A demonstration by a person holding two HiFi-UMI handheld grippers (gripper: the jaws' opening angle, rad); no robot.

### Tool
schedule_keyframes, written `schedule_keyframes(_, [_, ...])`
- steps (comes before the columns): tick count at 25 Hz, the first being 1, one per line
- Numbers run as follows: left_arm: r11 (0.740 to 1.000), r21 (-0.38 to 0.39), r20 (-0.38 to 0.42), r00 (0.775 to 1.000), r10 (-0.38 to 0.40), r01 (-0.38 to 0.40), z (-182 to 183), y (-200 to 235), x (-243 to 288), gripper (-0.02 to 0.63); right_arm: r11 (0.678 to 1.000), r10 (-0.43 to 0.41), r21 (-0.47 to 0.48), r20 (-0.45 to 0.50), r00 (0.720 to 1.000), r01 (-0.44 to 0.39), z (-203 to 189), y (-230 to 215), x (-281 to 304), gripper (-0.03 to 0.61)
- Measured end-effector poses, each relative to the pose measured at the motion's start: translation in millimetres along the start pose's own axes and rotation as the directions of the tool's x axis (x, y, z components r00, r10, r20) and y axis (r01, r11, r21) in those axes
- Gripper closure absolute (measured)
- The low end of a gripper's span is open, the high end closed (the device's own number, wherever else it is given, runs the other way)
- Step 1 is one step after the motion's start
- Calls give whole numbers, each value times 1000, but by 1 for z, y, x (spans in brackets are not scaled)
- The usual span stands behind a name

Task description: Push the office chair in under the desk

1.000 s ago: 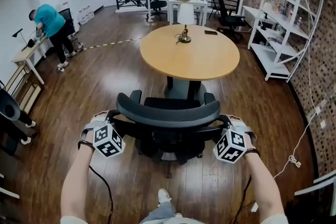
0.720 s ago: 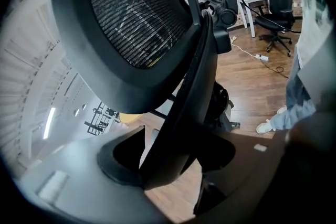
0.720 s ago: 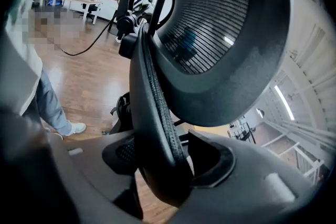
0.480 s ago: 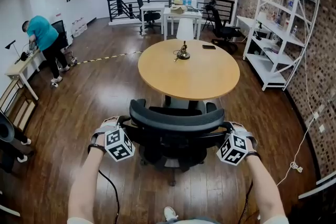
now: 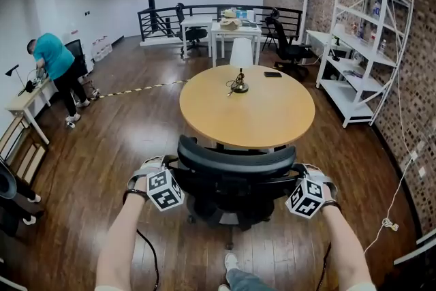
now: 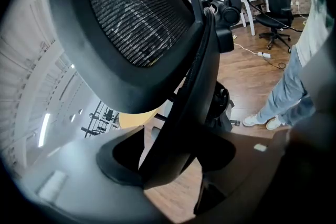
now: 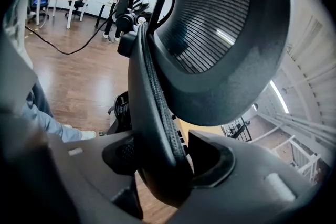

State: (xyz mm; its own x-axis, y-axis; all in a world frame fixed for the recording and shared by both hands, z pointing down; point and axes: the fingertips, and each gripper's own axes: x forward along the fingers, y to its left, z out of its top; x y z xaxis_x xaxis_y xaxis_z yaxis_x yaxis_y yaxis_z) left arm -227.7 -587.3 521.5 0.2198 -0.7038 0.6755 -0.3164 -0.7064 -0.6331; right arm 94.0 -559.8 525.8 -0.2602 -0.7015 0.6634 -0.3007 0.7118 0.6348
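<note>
A black office chair [image 5: 235, 161] with a mesh back stands in front of me, its seat at the near edge of the round wooden desk [image 5: 248, 109]. My left gripper [image 5: 170, 165] is shut on the left edge of the backrest. On the right edge of the backrest my right gripper [image 5: 297, 171] is shut the same way. In the left gripper view the backrest frame [image 6: 199, 76] runs down between the jaws of that gripper [image 6: 173, 157]. The right gripper view shows the frame edge [image 7: 152, 92] wedged between the jaws of the right gripper [image 7: 163, 165].
A small lamp [image 5: 239, 61] and a dark flat object [image 5: 272, 74] sit on the desk. White shelving [image 5: 368, 44] lines the brick wall at right. A person in teal [image 5: 54, 61] bends over a side table at left. More desks and chairs [image 5: 225, 20] stand at the back.
The chair and both grippers have moved forward toward the round desk; the seat has slid closer to and partly under its near edge. Both grips stay as before.
</note>
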Motion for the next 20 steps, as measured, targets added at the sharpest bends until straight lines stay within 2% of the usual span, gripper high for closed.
schedule_keyframes(7, [999, 7, 20, 999, -33, 33, 6, 4, 12, 311, 1000, -14, -10, 7, 1000, 14, -7, -15, 13, 337])
schedule_keyframes(10, [998, 32, 7, 999, -53, 53, 11, -1, 20, 313, 1000, -21, -20, -7, 1000, 21, -15, -21, 17, 337])
schedule_keyframes(14, [996, 84, -3, 1000, -22, 22, 8, -8, 26, 370, 999, -34, -38, -20, 999, 33, -17, -20, 19, 341])
schedule_keyframes(20, [998, 66, 19, 1000, -19, 18, 14, -13, 22, 365, 999, -44, -29, -24, 999, 43, -20, -22, 17, 329])
